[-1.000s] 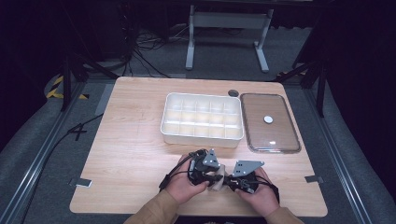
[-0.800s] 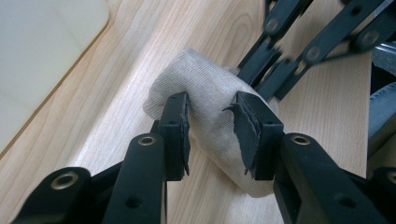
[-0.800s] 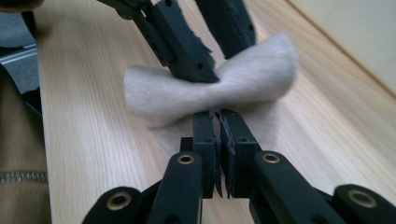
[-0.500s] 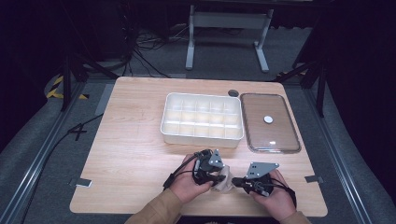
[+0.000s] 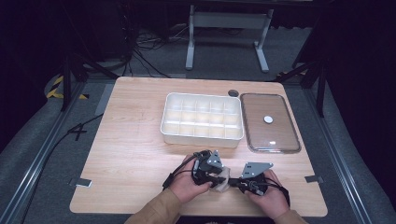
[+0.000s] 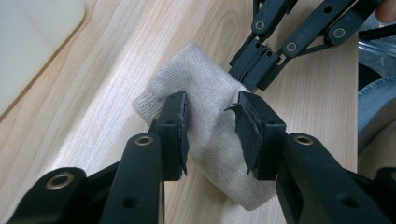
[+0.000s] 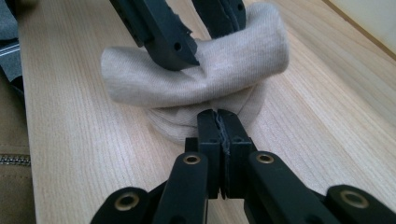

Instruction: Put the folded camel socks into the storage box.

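Straddling a beige folded sock (image 6: pixel 210 140), the left gripper (image 6: pixel 212 126) has its jaws half spread, one on each side of the cloth bundle; they have just been opening a little, and whether the pads press the fabric cannot be told. Opposite it, the right gripper (image 7: pixel 218 122) has its jaws pressed together, tips at the sock's (image 7: pixel 196 77) lower fold; whether a thin edge of cloth is caught between them cannot be told. In the left gripper view those shut tips touch the far side of the sock.

Seen from the high view, the sock (image 5: pixel 221 181) lies on the worktop (image 5: pixel 130 154) between the left gripper (image 5: pixel 215 176) and the right gripper (image 5: pixel 236 184), each carried in one of the person's hands near the front edge. Beyond the sock, toward the middle of the worktop, stands a white compartment tray (image 5: pixel 202 136). Just beside the tray, on the sock's right, lies a clear lid (image 5: pixel 271 135) with a white knob.
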The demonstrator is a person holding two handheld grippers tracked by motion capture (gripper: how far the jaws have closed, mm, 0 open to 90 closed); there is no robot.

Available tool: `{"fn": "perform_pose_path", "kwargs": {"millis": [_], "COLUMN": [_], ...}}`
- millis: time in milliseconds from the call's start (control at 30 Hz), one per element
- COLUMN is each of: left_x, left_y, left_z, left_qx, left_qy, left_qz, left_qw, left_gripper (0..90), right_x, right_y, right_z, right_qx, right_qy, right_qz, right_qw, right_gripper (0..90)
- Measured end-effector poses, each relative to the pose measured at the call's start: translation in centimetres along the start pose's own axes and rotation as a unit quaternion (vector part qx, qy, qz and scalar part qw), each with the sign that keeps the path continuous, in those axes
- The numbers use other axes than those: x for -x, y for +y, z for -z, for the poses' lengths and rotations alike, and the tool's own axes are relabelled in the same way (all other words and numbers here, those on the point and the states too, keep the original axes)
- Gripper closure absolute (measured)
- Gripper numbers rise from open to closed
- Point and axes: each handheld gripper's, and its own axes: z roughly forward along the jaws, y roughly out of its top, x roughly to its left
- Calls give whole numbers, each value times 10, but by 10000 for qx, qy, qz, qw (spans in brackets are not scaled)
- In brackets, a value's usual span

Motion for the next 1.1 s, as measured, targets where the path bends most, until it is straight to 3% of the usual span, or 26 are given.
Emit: {"fn": "perform_pose_path", "kwargs": {"millis": [200,400,600,767,933,1100], "left_x": [1,2,2,3,4,5], "left_y": [0,-1,-1,-2,-3,-4], "left_z": [-4,-7,-6,-6,-5,9], "left_qx": [-14,-13,-24,14,51,149], "left_qy": [30,54,61,96,104,-95], "left_qz": [-14,16,39,45,106,59], "left_qw": [10000,10000,10000,9999,9999,9998], "left_gripper": [632,633,634,633,629,600], "right_x": [1,3,3,3,5,10], "right_y": [-1,1,9,16,17,10], "right_z": [0,12,23,21,9,4], "right_qx": [25,126,592,900,809,727], "right_qy": [37,-4,-42,-34,48,53], "right_qz": [-23,-89,-228,-298,-386,-469], "right_qw": [10000,9999,9980,9955,9960,9962], "right_gripper": [887,887,891,892,893,894]}}
